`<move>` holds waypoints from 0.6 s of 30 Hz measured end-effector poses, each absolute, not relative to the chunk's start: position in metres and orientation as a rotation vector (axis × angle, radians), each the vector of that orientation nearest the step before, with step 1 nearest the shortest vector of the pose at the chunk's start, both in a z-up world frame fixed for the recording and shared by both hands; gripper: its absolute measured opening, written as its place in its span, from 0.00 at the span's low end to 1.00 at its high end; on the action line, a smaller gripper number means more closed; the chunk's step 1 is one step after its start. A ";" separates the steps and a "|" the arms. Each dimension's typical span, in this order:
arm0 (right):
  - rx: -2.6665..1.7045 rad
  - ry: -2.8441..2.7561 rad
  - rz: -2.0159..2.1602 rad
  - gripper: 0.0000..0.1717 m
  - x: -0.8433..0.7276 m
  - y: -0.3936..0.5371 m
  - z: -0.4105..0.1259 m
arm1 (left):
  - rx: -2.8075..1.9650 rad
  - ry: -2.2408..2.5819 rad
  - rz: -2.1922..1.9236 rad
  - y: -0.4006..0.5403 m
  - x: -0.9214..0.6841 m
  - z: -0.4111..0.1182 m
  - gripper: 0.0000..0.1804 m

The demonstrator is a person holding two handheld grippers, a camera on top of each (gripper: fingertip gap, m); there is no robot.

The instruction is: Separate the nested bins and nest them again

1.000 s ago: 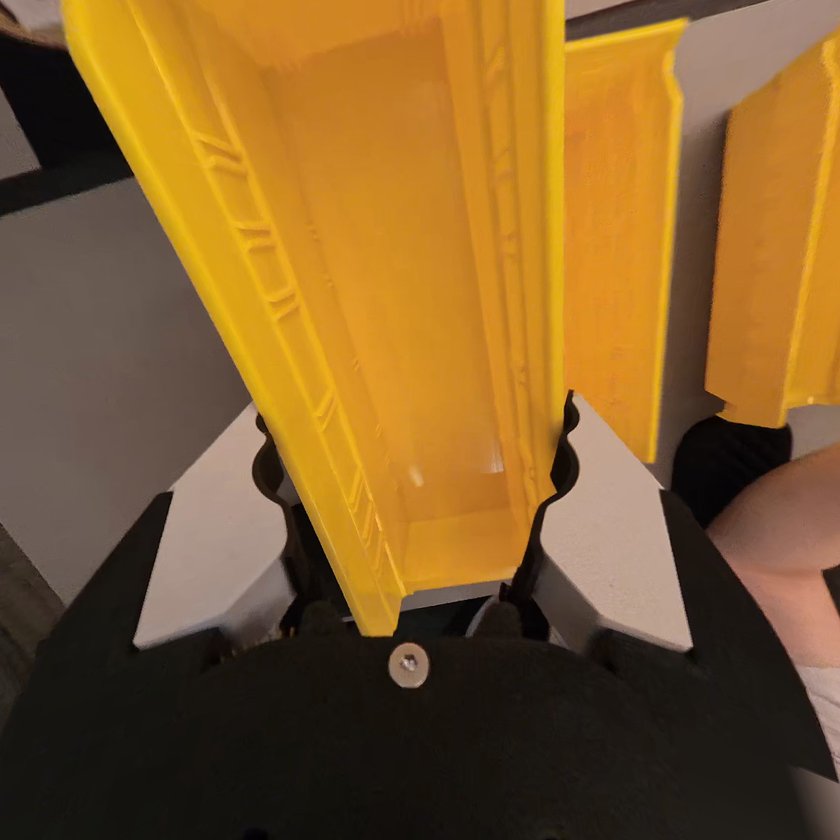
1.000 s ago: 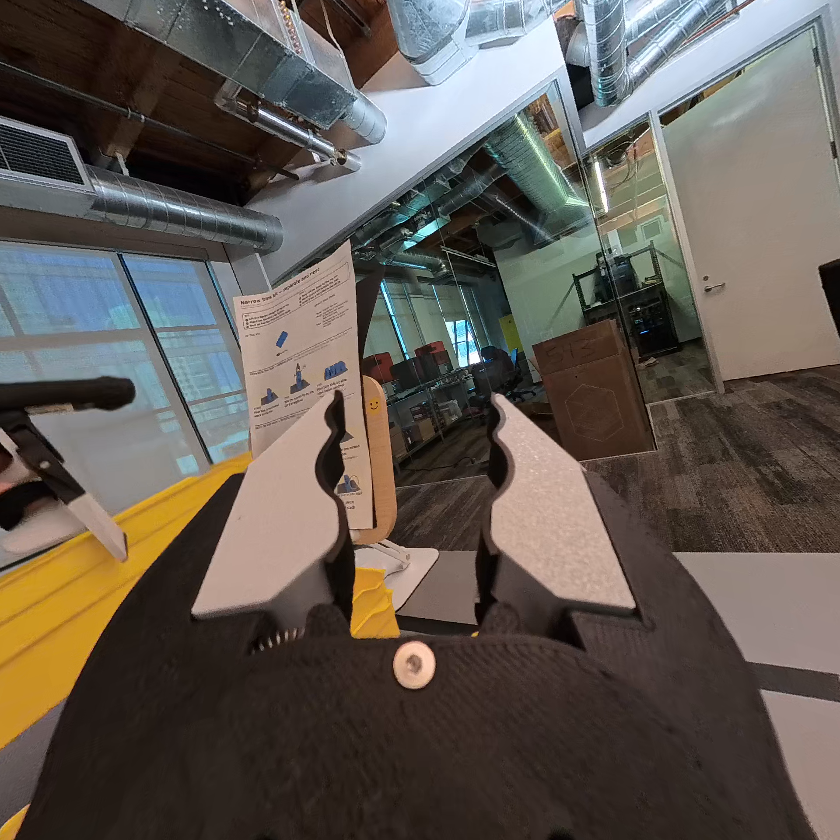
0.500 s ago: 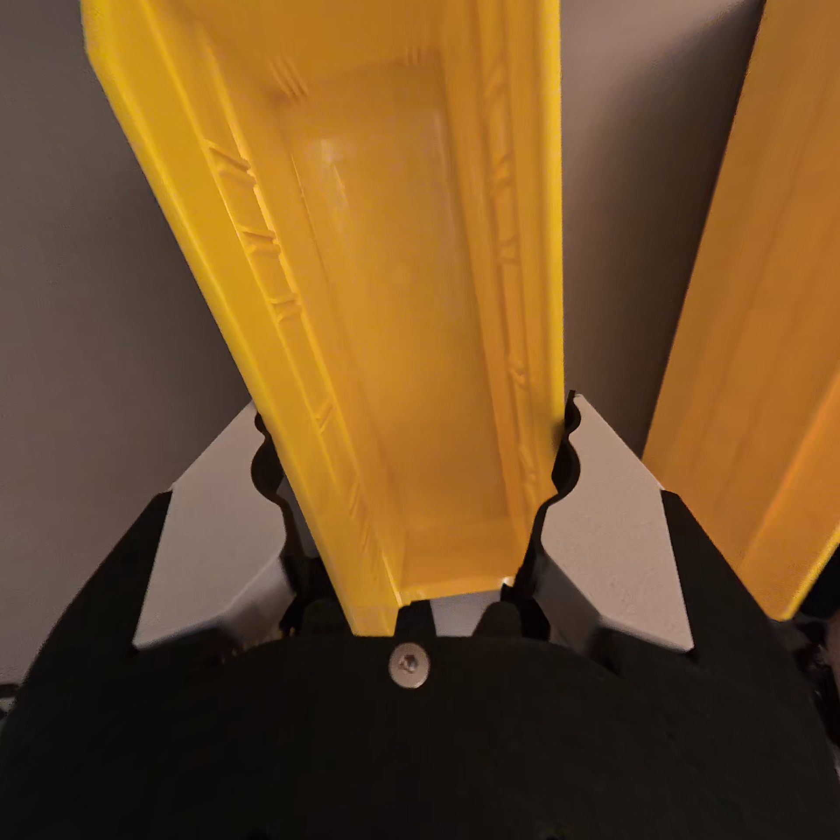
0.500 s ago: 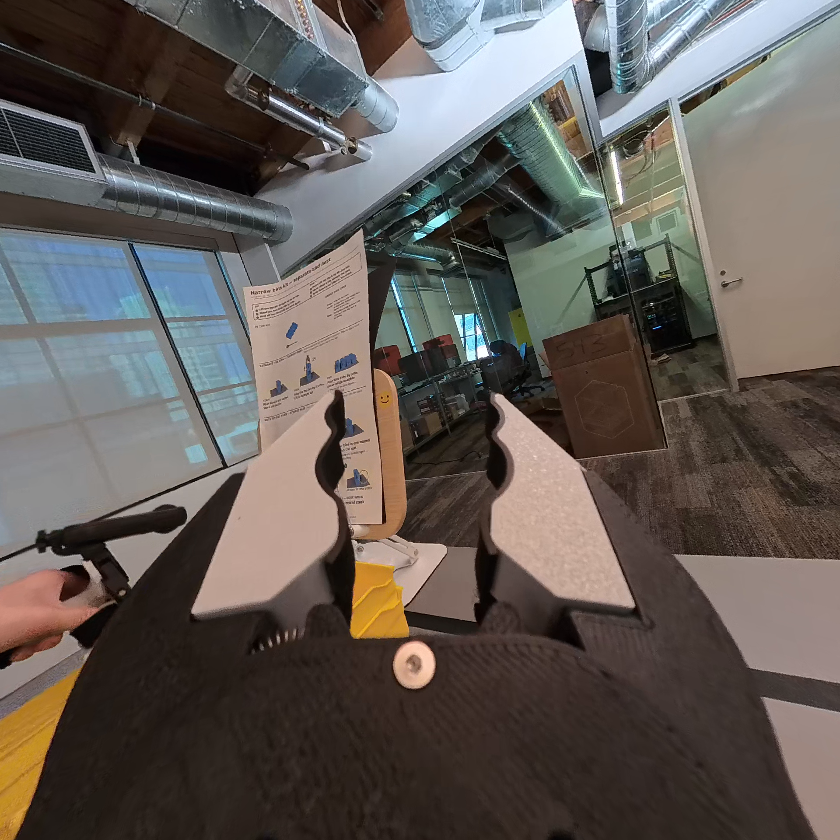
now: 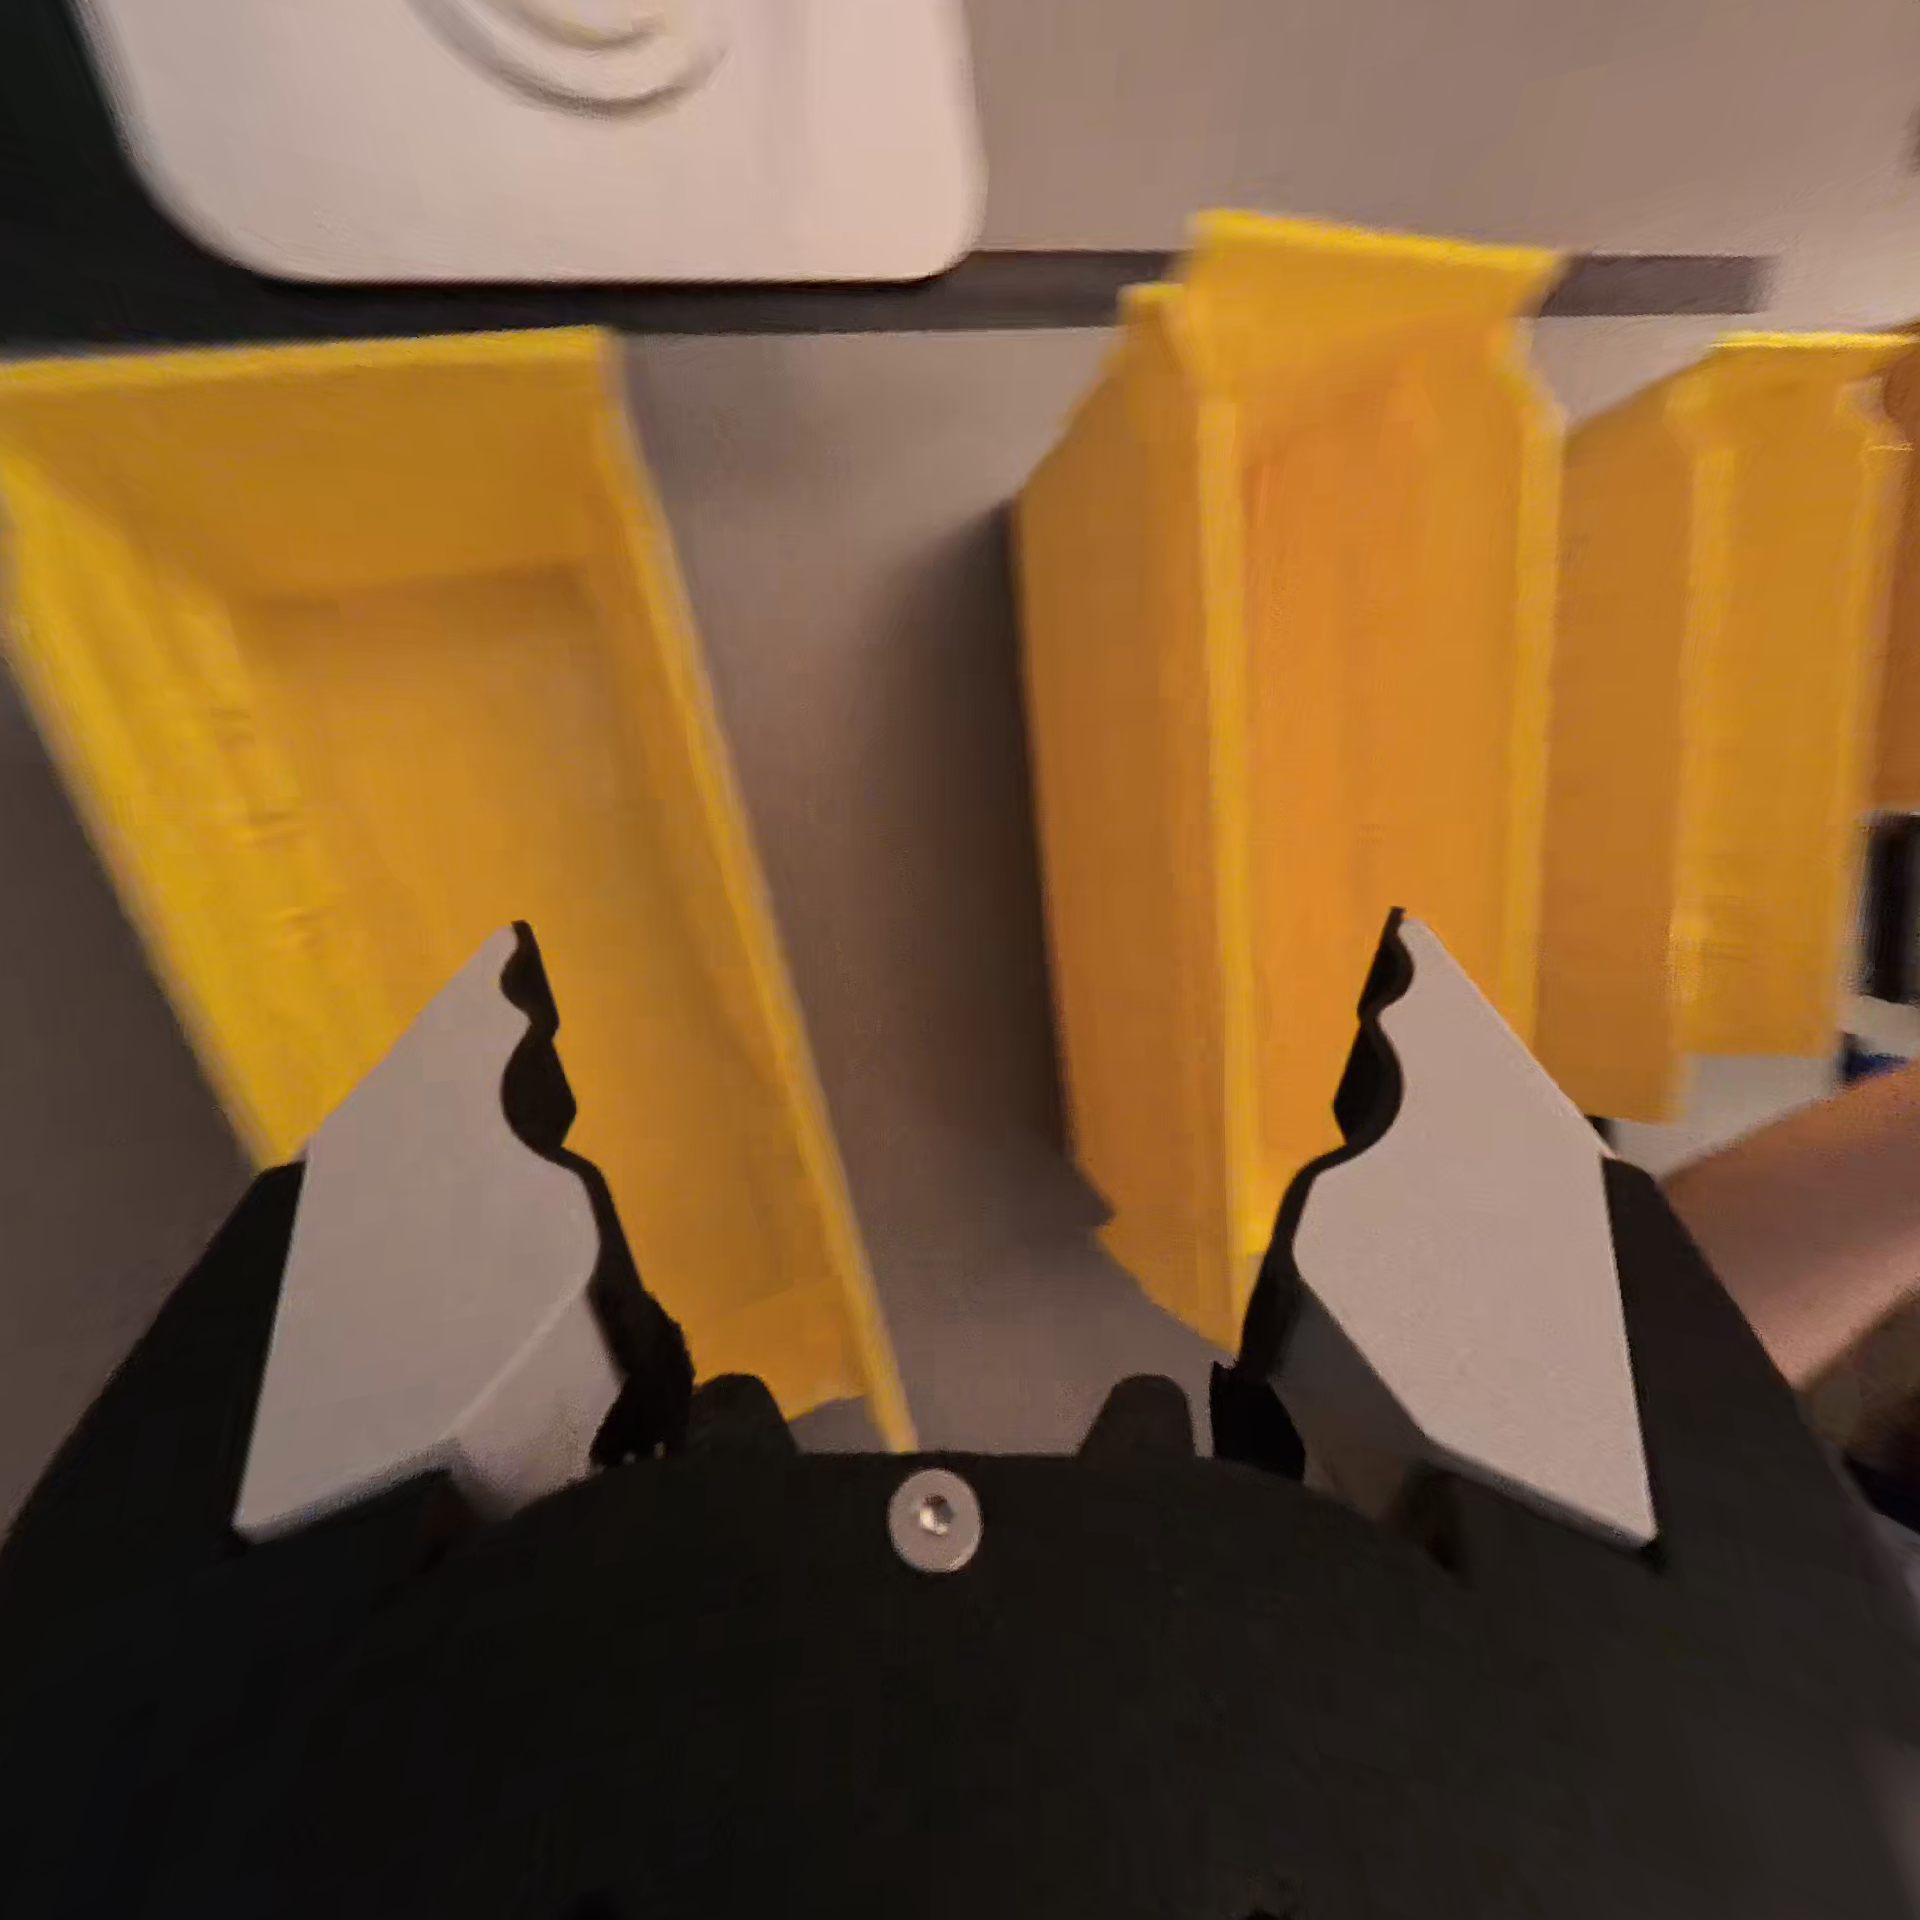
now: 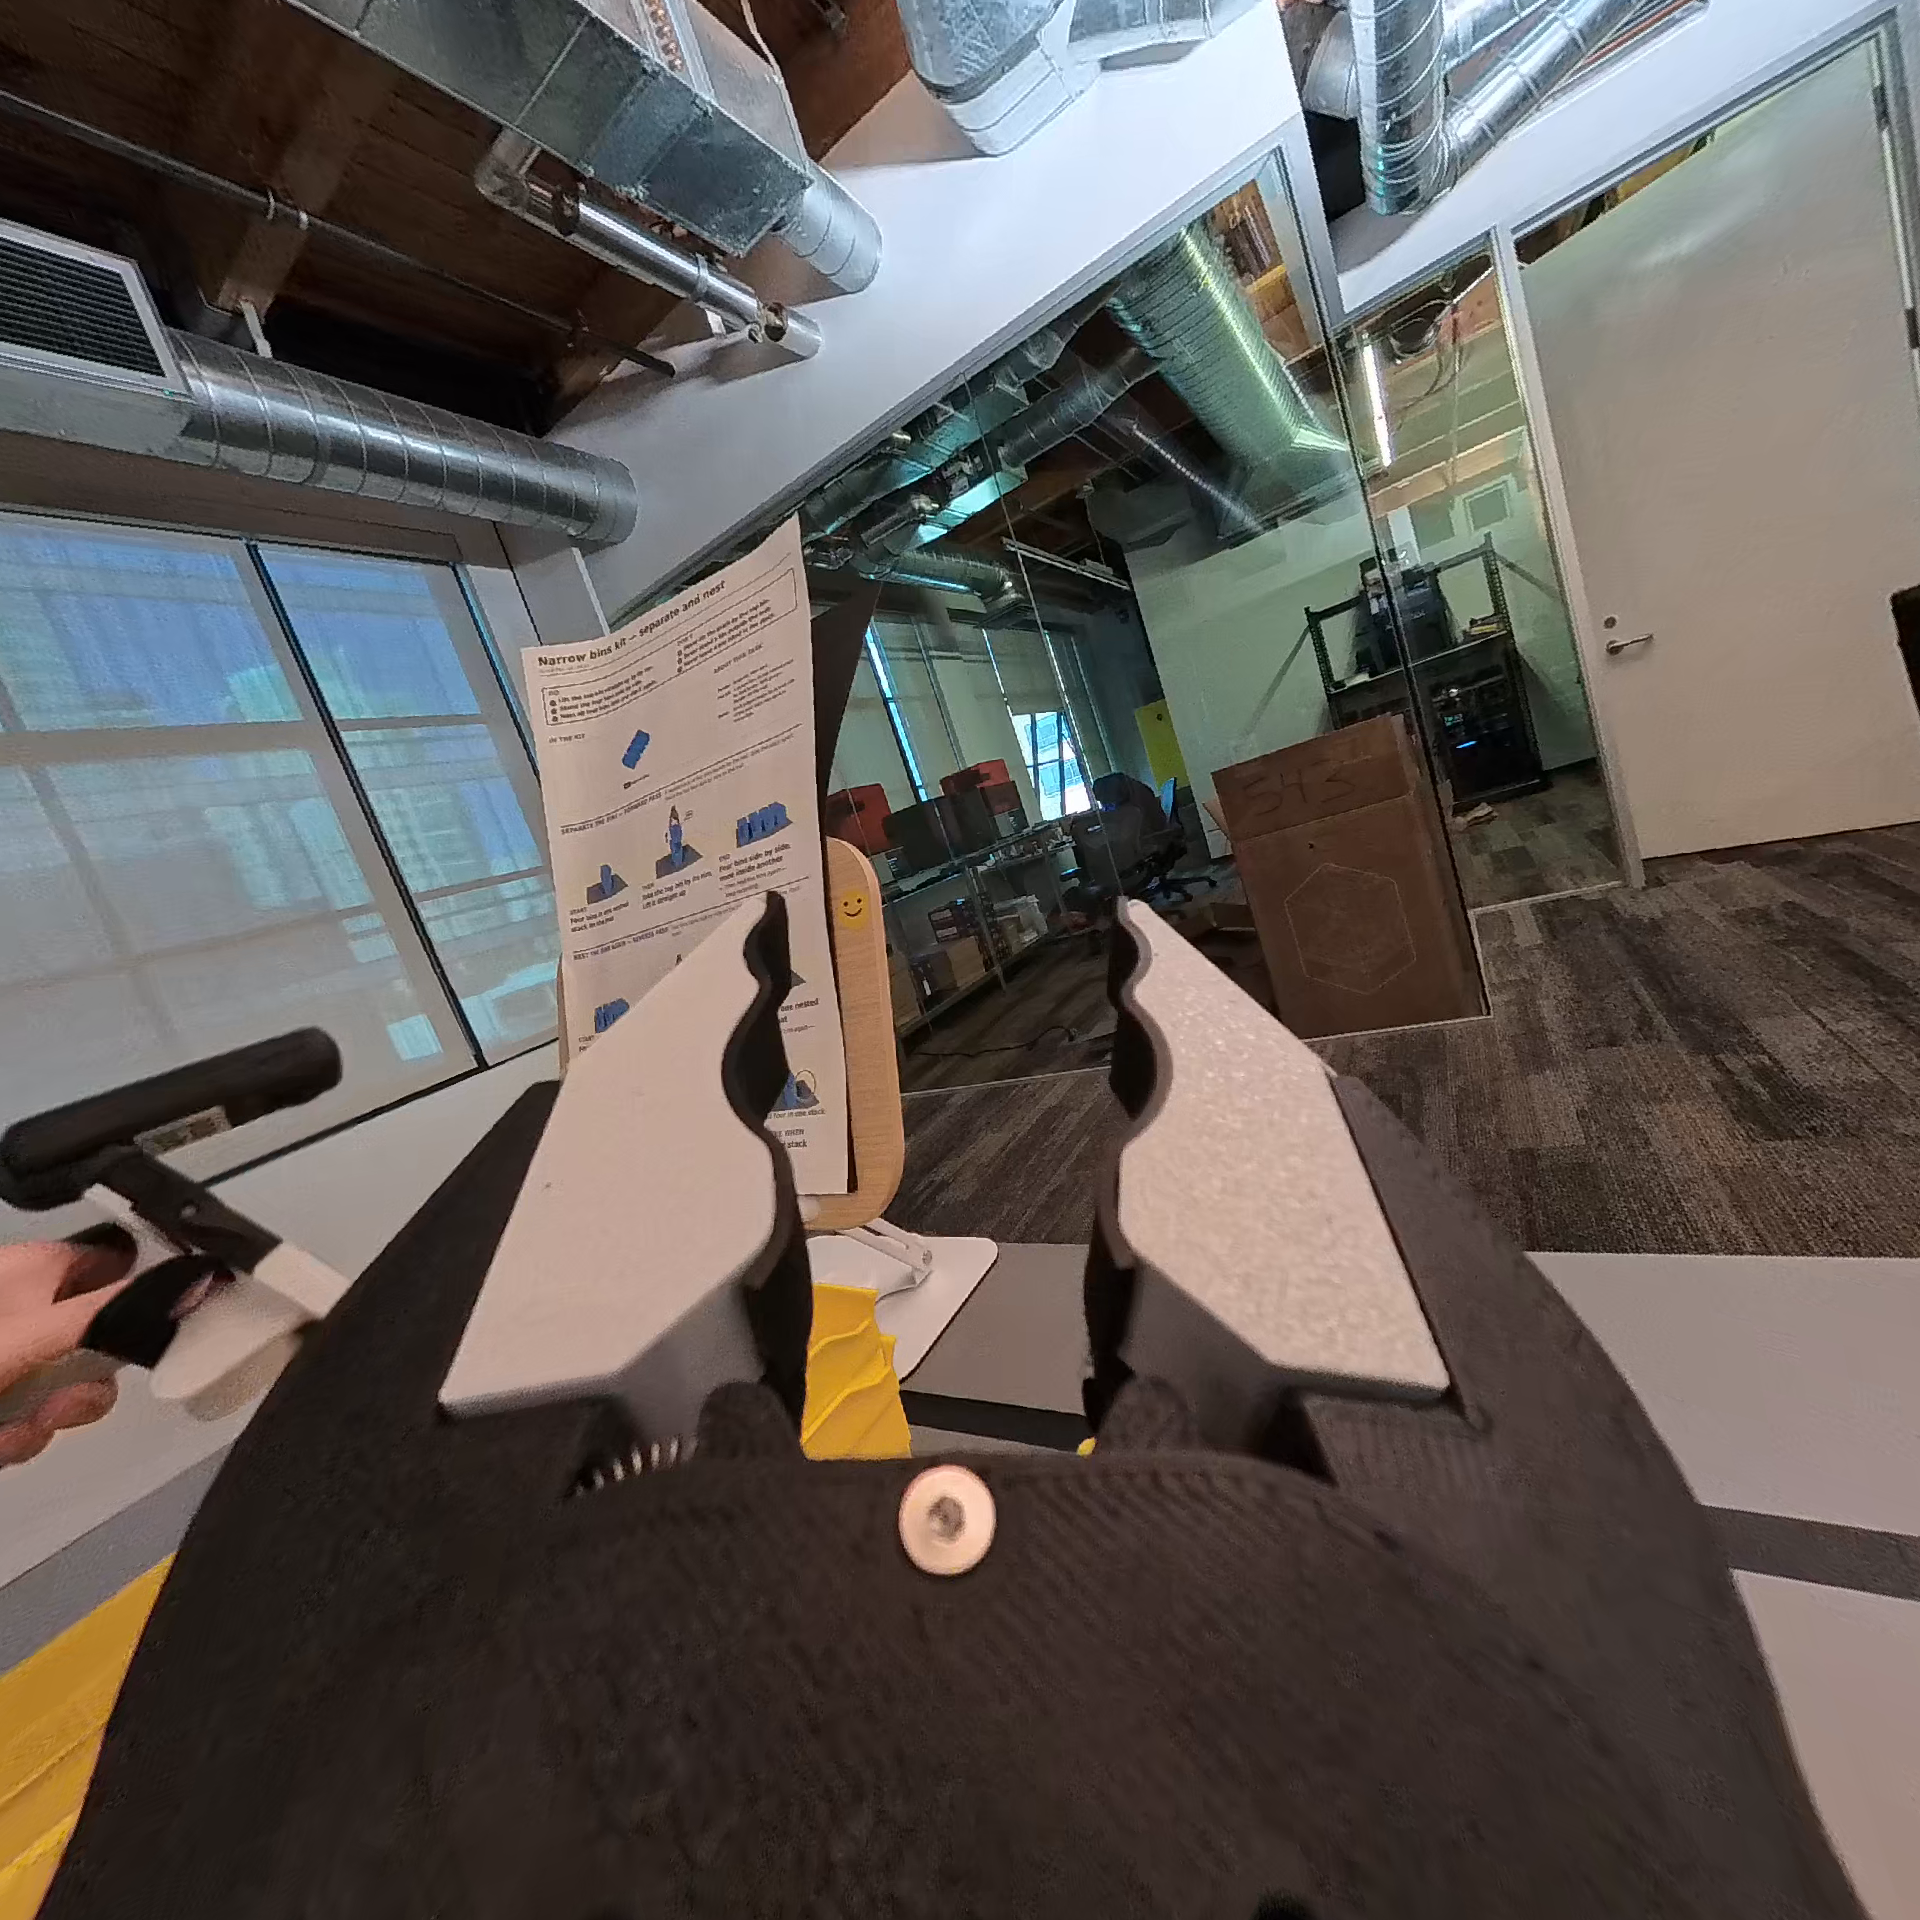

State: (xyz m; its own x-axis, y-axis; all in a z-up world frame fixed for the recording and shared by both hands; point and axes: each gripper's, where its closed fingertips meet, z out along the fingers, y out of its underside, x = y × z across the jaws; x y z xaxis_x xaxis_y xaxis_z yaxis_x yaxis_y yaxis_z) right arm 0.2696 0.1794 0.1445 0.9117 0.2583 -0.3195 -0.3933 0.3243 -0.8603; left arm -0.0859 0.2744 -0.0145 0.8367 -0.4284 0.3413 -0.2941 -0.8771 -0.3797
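In the left wrist view three yellow bins lie apart on the grey table (image 5: 914, 727). One lies at the left with its open side up (image 5: 395, 779), one in the middle (image 5: 1299, 727) and one at the right (image 5: 1745, 675). My left gripper (image 5: 956, 925) is wide open and empty above the gap between the left and middle bins. It also shows at the left of the right wrist view (image 6: 156, 1195). My right gripper (image 6: 945, 914) points up into the room, fingers apart, with nothing between the fingertips. A ribbed yellow bin end (image 6: 847, 1371) shows low by its left finger.
A white stand base (image 5: 540, 135) sits at the table's far edge. It carries a printed sheet (image 6: 686, 831) on a wooden holder. A person's forearm (image 5: 1829, 1195) is at the right. Another yellow bin edge (image 6: 62, 1714) shows at the lower left.
My left gripper held a yellow bin across its walls, then opened wide and drew back. That bin now lies on the table at the left. The right gripper has hardly moved.
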 end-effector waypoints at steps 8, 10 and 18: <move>-1.174 0.129 0.428 0.35 0.269 0.180 0.143 | -2.828 0.788 -0.529 0.231 0.035 -0.044 0.84; -1.174 0.126 0.434 0.35 0.268 0.180 0.143 | -2.855 0.831 -0.320 0.234 0.034 -0.063 0.84; -1.191 0.124 0.468 0.36 0.267 0.185 0.139 | -2.839 0.892 -0.038 0.237 0.033 -0.082 0.78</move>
State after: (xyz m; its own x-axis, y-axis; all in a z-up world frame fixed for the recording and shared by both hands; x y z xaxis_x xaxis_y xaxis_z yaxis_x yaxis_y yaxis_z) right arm 0.2674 0.1849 0.1392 0.8980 0.2853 -0.3349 -0.4135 0.2878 -0.8638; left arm 0.0328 0.2368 -0.0823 0.8213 -0.5699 -0.0249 -0.5657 -0.8080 -0.1650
